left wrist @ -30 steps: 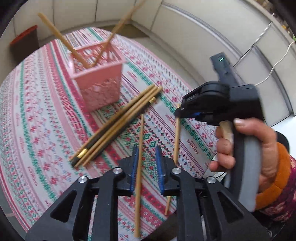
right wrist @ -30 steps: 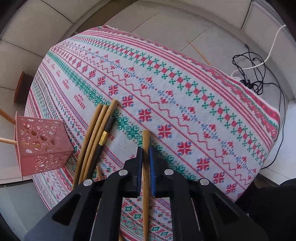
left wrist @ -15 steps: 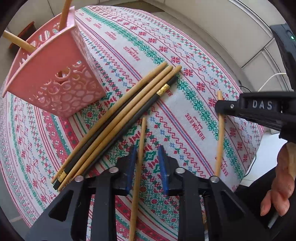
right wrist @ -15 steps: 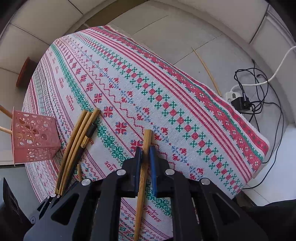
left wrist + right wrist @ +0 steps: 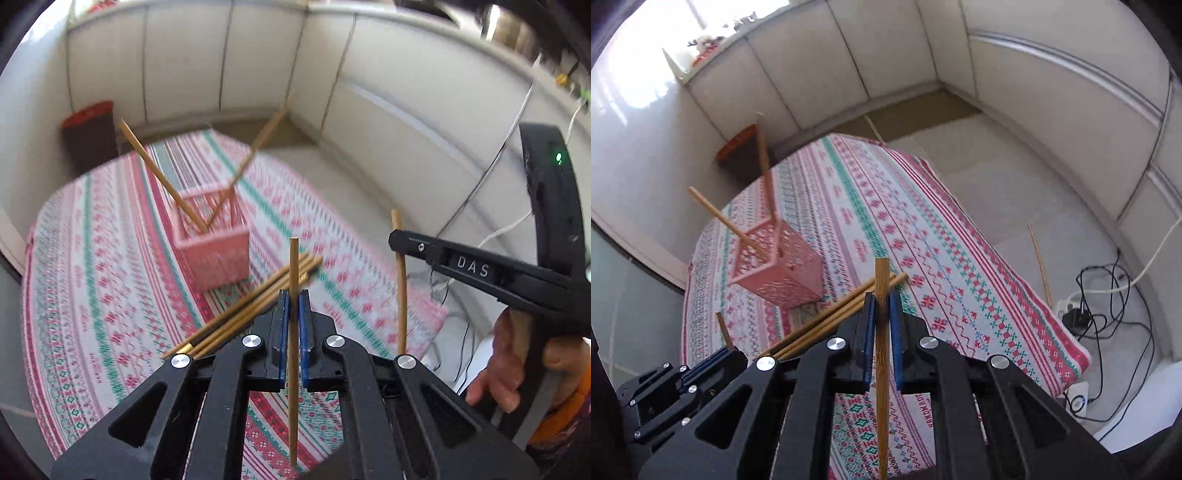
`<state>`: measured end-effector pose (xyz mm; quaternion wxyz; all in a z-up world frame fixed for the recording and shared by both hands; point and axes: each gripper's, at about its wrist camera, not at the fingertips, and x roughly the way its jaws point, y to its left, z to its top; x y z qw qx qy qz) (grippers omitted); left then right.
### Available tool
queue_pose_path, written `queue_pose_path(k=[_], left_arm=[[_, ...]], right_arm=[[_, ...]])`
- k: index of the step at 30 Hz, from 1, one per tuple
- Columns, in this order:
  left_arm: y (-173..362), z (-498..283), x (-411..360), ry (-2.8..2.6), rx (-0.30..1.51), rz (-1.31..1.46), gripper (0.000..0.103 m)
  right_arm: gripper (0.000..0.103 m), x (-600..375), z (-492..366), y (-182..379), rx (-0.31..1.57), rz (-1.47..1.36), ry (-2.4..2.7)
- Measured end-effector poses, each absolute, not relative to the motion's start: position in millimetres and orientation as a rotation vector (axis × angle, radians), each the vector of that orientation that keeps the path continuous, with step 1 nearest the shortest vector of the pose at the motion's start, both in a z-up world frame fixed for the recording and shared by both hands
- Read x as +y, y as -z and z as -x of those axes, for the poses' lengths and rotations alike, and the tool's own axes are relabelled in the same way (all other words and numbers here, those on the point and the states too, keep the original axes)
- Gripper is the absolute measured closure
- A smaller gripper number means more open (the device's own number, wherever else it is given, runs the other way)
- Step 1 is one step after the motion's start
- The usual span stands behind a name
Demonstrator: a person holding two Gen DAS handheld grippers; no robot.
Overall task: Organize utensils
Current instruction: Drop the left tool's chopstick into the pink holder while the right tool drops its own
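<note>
My left gripper [image 5: 292,306] is shut on a thin bamboo chopstick [image 5: 293,266] and holds it upright above the patterned tablecloth [image 5: 110,280]. My right gripper [image 5: 882,306] is shut on a thicker bamboo chopstick [image 5: 882,280], also lifted; it shows in the left wrist view [image 5: 400,280] too. A pink perforated holder [image 5: 212,247] stands on the cloth with two chopsticks leaning out of it; it also shows in the right wrist view [image 5: 775,266]. A bundle of several chopsticks [image 5: 251,310] lies on the cloth in front of the holder.
One chopstick [image 5: 1039,264] lies on the floor beyond the table's right edge. Cables and a power strip [image 5: 1082,314] lie on the floor at right. A dark bin with a red top [image 5: 90,129] stands by the far wall.
Both grippers have risen from the cloth, each carrying its chopstick. The left jaws, open around a chopstick half a second ago, are now closed on it.
</note>
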<state>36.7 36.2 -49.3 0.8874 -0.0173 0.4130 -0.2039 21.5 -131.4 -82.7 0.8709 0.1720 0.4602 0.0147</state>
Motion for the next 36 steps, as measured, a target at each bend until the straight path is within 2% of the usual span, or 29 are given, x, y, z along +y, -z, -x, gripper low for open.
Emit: queue_pose_path(k=[5,9,16,23,30,34,36], left_arm=[[-15.7,-14.9,53.8,0.407,0.644,0.124,0.099],[-65.8,-29.9,63.5,0.363,0.519,0.148,0.099],[-109.1,-71.0,71.9,0.254,0.432,0.127,0.099],[-91.8,-115.2,80.8,0.187,0.480,0.141,0.099],[-49.8,-138.0,85.3,0.169,0.593,0.134,0.098],[-46.3,-136.7,100.3,0.162,0.599,0.210,0.083],[-51.3,-131.8,107.2,0.156,0.576,0.234,0.081]], right_arm=[[0.095,-130.2,11.3,15.4,0.788,-0.320,-0.100],[0.095,-144.1,12.7,-44.7,0.655,-0.367,-0.142],[0.095,-133.0,-21.9,-118.1,0.472,-0.378,-0.214],[0.095,-105.8,-71.8,-116.8,0.406,-0.375,-0.252],[0.095,-90.5,-106.4,-89.9,0.387,-0.378,-0.237],[0.095,-86.9,-119.9,-70.5,0.373,-0.373,-0.200],[0.095,-82.3,-123.5,-64.2,0.353,-0.355,-0.175]])
